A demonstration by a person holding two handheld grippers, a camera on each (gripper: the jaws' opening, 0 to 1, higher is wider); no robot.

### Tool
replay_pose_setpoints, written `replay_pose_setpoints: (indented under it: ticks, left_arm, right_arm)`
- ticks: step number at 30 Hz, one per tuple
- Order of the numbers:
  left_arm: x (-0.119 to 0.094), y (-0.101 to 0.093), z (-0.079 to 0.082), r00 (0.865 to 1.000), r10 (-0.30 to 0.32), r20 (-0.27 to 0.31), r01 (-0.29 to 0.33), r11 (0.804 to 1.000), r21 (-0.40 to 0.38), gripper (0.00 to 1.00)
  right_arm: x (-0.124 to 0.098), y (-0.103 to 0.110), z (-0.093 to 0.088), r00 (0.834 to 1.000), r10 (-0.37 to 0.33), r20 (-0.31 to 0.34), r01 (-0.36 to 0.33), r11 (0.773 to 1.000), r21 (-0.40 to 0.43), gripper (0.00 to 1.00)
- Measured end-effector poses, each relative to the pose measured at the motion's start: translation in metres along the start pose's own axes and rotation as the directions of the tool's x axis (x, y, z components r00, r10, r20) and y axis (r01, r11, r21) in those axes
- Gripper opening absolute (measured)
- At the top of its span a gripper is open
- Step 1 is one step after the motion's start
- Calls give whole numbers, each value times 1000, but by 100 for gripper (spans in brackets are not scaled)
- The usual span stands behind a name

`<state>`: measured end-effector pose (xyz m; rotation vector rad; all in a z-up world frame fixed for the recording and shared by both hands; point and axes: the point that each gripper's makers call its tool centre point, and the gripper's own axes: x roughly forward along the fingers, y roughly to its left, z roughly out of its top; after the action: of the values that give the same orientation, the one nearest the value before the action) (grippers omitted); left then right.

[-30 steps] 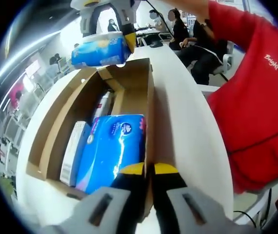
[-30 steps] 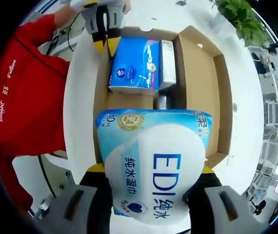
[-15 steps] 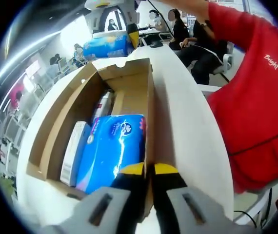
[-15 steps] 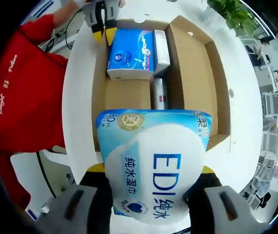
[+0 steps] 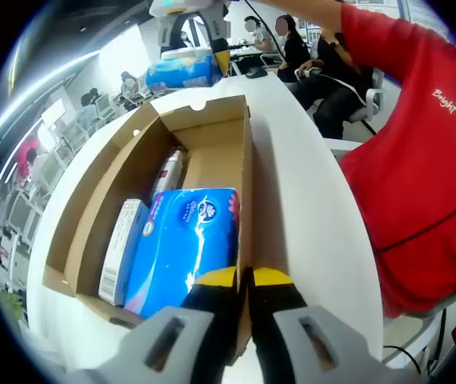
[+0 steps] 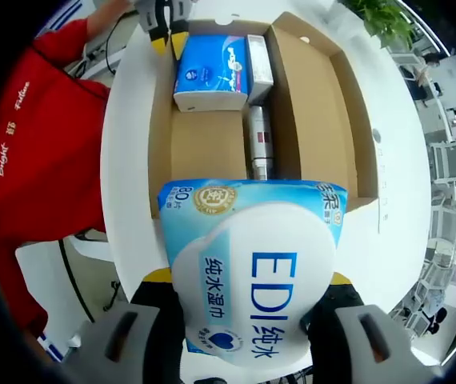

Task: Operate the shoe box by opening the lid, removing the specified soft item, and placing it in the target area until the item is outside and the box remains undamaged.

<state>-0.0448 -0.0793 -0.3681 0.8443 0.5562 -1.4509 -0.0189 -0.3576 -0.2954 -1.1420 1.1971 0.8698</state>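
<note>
Holding a soft pack of wet wipes (image 6: 252, 268) squeezed between its jaws, my right gripper (image 6: 244, 298) keeps the pack above the near end of the open shoe box (image 6: 316, 104), clear of its walls. My left gripper (image 5: 244, 282) is pinched tight on the box's near right wall, its jaws almost together. Inside the box lie a blue tissue pack (image 5: 184, 244), a slim white carton (image 5: 122, 250) to its left, and a small bottle (image 5: 169, 172) farther in. The box sits on a white table (image 5: 308, 208).
</note>
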Motion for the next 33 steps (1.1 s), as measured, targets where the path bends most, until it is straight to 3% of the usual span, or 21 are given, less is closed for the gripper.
replay_pose_setpoints:
  ticks: [9, 15, 21, 33]
  left_arm:
    - [0, 0, 1, 1000, -1, -2, 1, 1000, -1, 4]
    - [0, -1, 1, 1000, 3, 0, -3, 1000, 2, 4]
    - [1, 0, 1, 1000, 1, -1, -1, 1000, -1, 4]
    - [1, -1, 1, 1000, 1, -1, -1, 1000, -2, 4]
  right_arm:
    - [1, 1, -22, 999, -3, -36, 3, 1000, -5, 61]
    - [14, 2, -29, 998, 13, -57, -16, 999, -41, 61]
    - [22, 4, -28, 999, 33, -42, -35, 998, -60, 61]
    - [52, 11, -35, 993, 75, -89, -84, 991, -108, 60]
